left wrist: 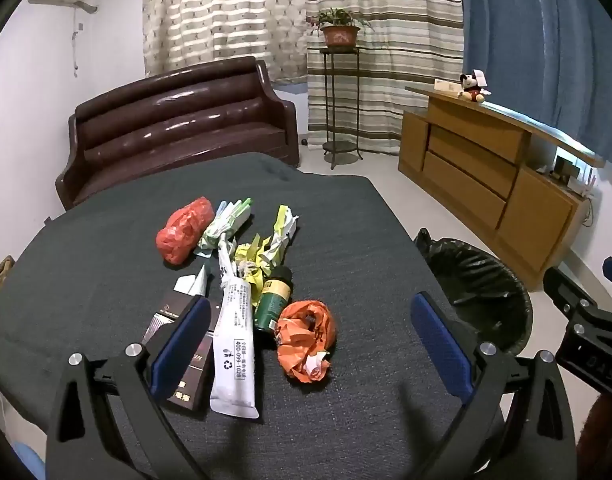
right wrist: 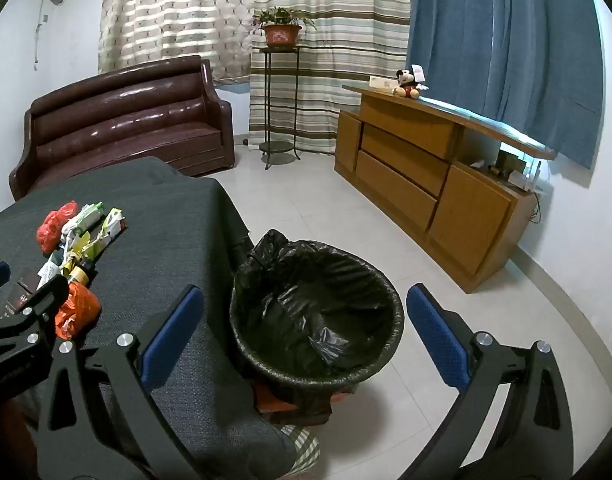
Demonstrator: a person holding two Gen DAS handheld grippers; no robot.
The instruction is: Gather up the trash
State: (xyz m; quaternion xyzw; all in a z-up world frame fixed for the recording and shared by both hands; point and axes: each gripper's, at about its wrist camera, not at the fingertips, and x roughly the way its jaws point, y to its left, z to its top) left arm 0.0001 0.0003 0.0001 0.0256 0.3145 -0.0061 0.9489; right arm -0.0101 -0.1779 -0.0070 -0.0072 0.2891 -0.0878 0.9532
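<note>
Left wrist view looks down along the left gripper (left wrist: pixel 312 344), its jaws spread wide and empty above the table (left wrist: pixel 386 240). Between the blue pads (left wrist: pixel 181 340) lie a white tube (left wrist: pixel 233 344) and a crumpled orange bag (left wrist: pixel 306 344) — neither touched. A dark box (left wrist: pixel 185 356) sits partly behind the left pad. Beyond them are a green bottle (left wrist: pixel 273 300), yellow wrappers (left wrist: pixel 257 256), a green-and-white pack (left wrist: pixel 225 220) and a red bag (left wrist: pixel 183 230), all bunched mid-table. At the right edge the other tool's body pokes in.

Only the right wrist view shows the bin (right wrist: pixel 318 320) in full — black-lined, on the floor just beside the table's edge, holding nothing but its liner. The right gripper (right wrist: pixel 306 340) hangs tilted down over it, jaws released and empty, the bin's mouth framed between the pads. The trash pile lies well off to its left, partly hidden behind the left gripper's body.
</note>
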